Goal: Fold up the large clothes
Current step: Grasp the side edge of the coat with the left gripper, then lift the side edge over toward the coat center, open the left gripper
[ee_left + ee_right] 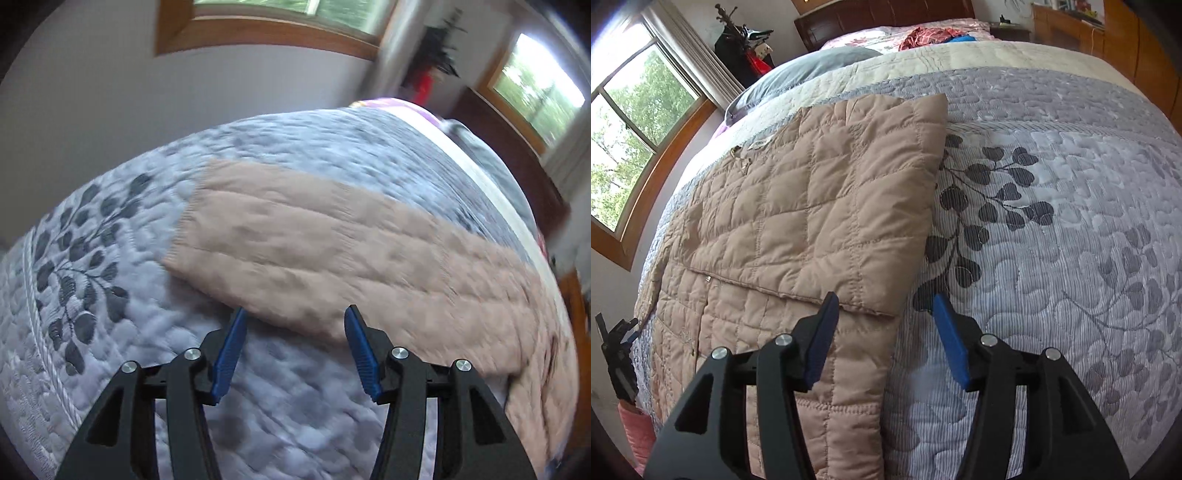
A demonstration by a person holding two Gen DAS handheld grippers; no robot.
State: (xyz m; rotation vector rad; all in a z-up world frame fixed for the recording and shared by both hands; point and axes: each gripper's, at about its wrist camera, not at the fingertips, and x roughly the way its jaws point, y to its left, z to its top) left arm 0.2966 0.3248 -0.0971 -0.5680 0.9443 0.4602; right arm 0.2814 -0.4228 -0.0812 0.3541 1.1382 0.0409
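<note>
A tan quilted jacket (798,221) lies flat on the bed, with one side folded over its body. In the left wrist view a long sleeve (332,243) stretches across the quilt, ending in a ribbed cuff (181,229) at the left. My left gripper (295,314) hovers open just short of the sleeve's near edge, with nothing between its blue pads. My right gripper (886,299) is open too; its left finger is over the folded flap's lower corner and its right finger over bare quilt. Neither holds the jacket.
The bed carries a grey-blue quilt (1052,221) with dark leaf prints. A grey pillow (812,66) and red cloth (923,37) lie near the wooden headboard (879,14). Windows (631,122) line the left wall. A wooden dresser (1082,33) stands at the far right.
</note>
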